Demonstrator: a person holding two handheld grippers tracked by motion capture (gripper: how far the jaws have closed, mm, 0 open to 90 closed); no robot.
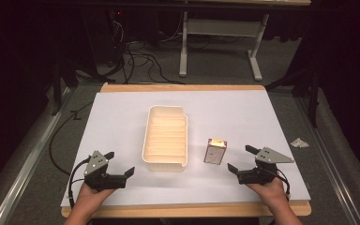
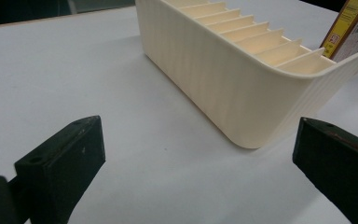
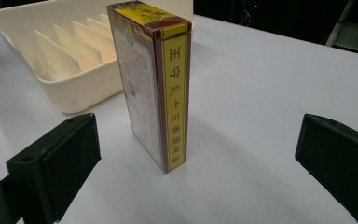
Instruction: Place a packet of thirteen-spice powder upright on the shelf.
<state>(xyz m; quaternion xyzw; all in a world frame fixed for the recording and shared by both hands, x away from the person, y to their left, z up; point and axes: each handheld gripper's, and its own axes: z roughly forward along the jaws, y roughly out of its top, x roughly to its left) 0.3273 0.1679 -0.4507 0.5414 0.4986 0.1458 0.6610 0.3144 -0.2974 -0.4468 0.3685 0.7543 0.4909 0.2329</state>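
A cream slotted tray (image 1: 165, 136) lies in the middle of the white table, its dividers running across it. Just right of it a small box (image 1: 215, 151) stands upright, brown and yellow with printed characters. My left gripper (image 1: 120, 163) rests open near the front left, pointing at the tray's near corner (image 2: 242, 93). My right gripper (image 1: 242, 158) is open at the front right, with the box (image 3: 156, 79) standing a short way beyond its jaws and between their lines. Neither gripper holds anything.
The table (image 1: 122, 108) has a wooden rim at front and back. A crumpled white scrap (image 1: 300, 142) lies on the floor to the right. Cables (image 1: 140, 61) and a desk frame (image 1: 220, 37) sit beyond the far edge.
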